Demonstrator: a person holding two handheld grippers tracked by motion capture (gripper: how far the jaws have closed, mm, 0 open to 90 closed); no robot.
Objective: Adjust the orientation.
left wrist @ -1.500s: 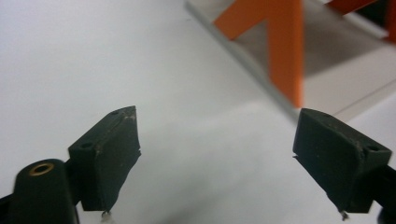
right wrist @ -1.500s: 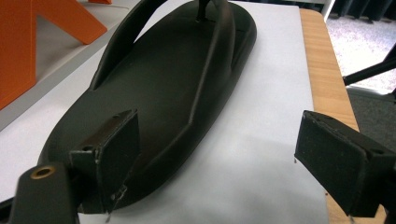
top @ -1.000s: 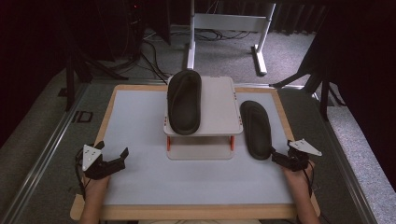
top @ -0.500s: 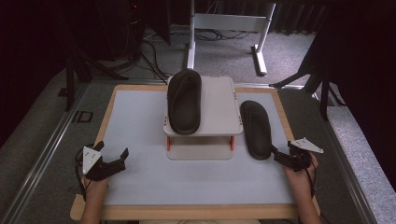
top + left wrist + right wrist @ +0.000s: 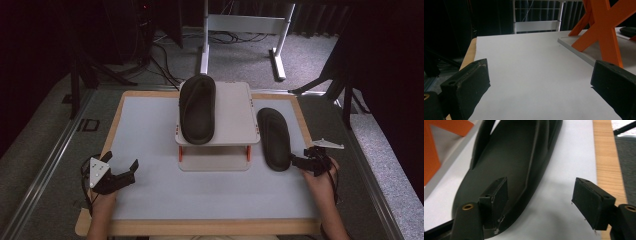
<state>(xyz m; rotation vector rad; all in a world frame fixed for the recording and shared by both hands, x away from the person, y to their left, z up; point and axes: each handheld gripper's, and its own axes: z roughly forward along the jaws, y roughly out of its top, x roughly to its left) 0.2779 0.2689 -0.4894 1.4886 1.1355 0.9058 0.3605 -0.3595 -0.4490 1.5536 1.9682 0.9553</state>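
A black slipper (image 5: 197, 107) lies on the white top of a small raised stand (image 5: 232, 112) with orange legs (image 5: 604, 27). A second black slipper (image 5: 274, 137) lies flat on the table just right of the stand. My right gripper (image 5: 298, 162) is open at this slipper's near end. In the right gripper view its left jaw is over the slipper's heel (image 5: 511, 157) and its right jaw is over bare table, gripper (image 5: 540, 195) holding nothing. My left gripper (image 5: 121, 161) stands open at the table's near left, gripper (image 5: 539, 77) empty, facing the stand's base (image 5: 579, 50).
The table has a white mat (image 5: 145, 135) with a wooden rim (image 5: 200, 227). Beyond it stand a white desk frame (image 5: 245, 25), cables on grey carpet and dark stand legs (image 5: 325, 80). A metal rail (image 5: 45, 165) runs along the left.
Both hands have shifted only slightly. Both grippers stay open, and neither slipper has moved.
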